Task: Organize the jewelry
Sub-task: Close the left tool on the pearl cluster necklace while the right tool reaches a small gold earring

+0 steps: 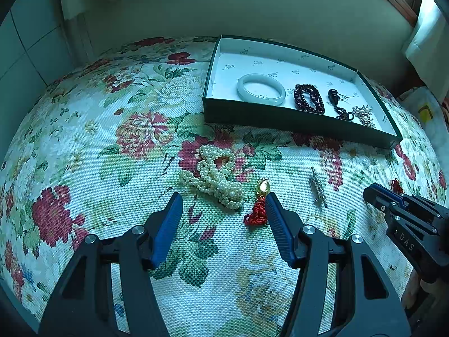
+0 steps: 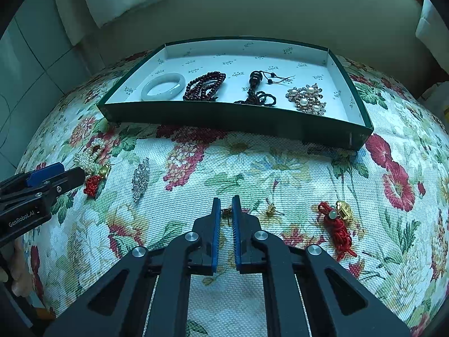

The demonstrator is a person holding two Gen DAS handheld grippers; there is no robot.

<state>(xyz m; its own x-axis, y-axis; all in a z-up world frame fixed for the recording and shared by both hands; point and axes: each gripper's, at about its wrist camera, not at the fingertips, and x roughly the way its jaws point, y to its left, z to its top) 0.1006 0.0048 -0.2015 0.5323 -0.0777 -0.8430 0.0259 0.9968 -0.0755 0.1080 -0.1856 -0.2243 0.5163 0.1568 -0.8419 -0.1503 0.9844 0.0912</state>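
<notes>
my right claw is pinched down to a thin slit on a small dark earring, which sits between the blue pads right at their tips, low on the flowered surface. my left claw stands open and holds nothing; its pads hang just above the cloth, one to each side of a pearl necklace and a red tassel charm with a gold head, the tassel lying against the inside of one pad.

i place everything else from the green box, which sits at the far side of the cloth with its long wall toward me. on the near side of that wall, just beside my right claw, lies a small gold earring, and farther along a second red cord charm with a gold piece. toward the box's left end, still on the near side, lie a rhinestone clip and then the pearls and the tassel under my left claw.

inside the box, in a row along the near wall from its left end: a pale jade bangle, a coil of dark red beads, a dark pendant on a knotted cord, and a pearl brooch.
</notes>
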